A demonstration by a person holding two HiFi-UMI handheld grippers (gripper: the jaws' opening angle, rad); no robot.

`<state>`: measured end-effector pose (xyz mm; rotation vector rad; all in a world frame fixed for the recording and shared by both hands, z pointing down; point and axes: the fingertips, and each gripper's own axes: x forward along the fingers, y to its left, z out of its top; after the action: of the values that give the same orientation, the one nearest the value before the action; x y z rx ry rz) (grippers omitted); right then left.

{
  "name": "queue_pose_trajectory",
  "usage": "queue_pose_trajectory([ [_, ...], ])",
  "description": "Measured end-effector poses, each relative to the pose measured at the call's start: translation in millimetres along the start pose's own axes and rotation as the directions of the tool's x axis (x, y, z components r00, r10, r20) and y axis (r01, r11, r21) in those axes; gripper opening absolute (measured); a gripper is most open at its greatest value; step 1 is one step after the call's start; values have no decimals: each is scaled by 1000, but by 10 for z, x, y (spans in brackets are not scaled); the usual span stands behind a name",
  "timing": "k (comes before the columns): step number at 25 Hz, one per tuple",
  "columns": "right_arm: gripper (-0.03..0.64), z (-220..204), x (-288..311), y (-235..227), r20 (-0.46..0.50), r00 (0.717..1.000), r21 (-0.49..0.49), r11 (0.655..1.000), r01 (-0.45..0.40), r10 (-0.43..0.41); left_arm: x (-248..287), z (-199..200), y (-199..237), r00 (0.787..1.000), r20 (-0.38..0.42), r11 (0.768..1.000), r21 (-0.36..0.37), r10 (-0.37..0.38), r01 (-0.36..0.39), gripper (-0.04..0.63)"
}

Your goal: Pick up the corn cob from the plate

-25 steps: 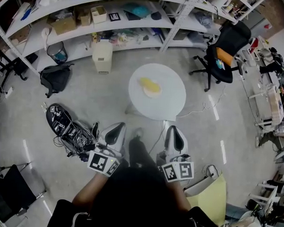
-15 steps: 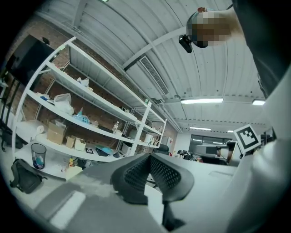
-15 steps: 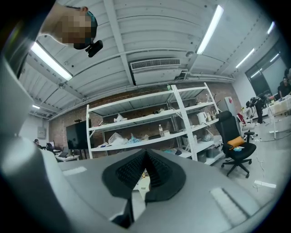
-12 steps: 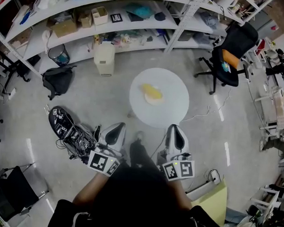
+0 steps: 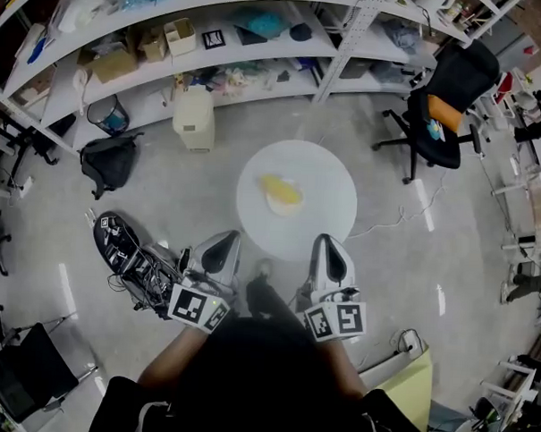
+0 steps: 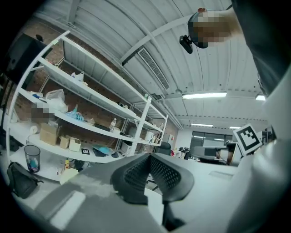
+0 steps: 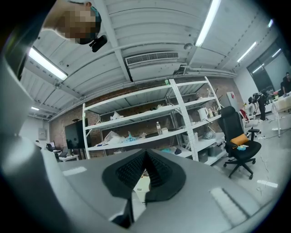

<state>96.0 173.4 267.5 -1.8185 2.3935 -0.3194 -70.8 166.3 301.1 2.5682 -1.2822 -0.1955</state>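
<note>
Corn cob (image 5: 281, 188) lies on a pale plate (image 5: 285, 206) at the middle of the round white worktop (image 5: 330, 191). Left gripper (image 5: 223, 244) and right gripper (image 5: 329, 247) hang short of it, jaws clenched on nothing. Arriving with jaws shut would likely shove the cob off the plate.

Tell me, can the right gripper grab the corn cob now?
Probably not yet. The right gripper is shut and only near the edge of the table, while the corn cob lies on the plate mid-table. Nothing blocks the way.
</note>
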Motion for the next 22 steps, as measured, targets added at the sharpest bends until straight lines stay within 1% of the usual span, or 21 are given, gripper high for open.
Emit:
queue_pose_trajectory([
  [6,6,26,236,-349,-11,1000,21,999,-26,26,451,15,-113,1000,-2,1000,16,9,-9,0],
  [12,6,38,436,-634,-17,998,46,997,-57,58,779,-5,-150,999,-5,999,21,45,-45,0],
  [16,6,6,563,-739,-27,996,44,995,-85,86,902,-53,-158,998,-7,997,28,66,-66,0],
  [22,6,-53,628,-769,-47,993,57,993,-106,109,987,-88,-179,996,-19,996,33,82,-82,0],
])
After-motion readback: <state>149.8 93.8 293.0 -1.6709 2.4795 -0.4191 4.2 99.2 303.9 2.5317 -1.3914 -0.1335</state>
